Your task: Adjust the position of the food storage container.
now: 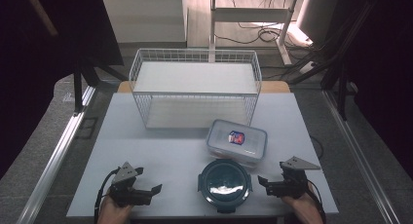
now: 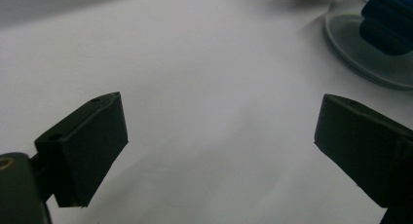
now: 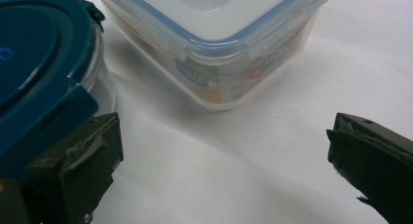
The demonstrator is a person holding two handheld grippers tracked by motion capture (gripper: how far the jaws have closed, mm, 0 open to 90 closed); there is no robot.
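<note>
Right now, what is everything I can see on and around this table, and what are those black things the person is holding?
Wire basket: one, white, at the far middle of the table, nothing in it.
Square food container: one, clear with a blue-edged clip lid and a colourful label, in front of the basket's right corner.
Round container: one, glass with a dark teal clip lid, near edge, just in front of the square one.
Table: one, white.
Desk frame: one, white, on the floor beyond the table, cables beside it.
Left gripper: one, black, near left, jaws open over bare table.
Right gripper: one, black, near right beside the round container, jaws open.
</note>
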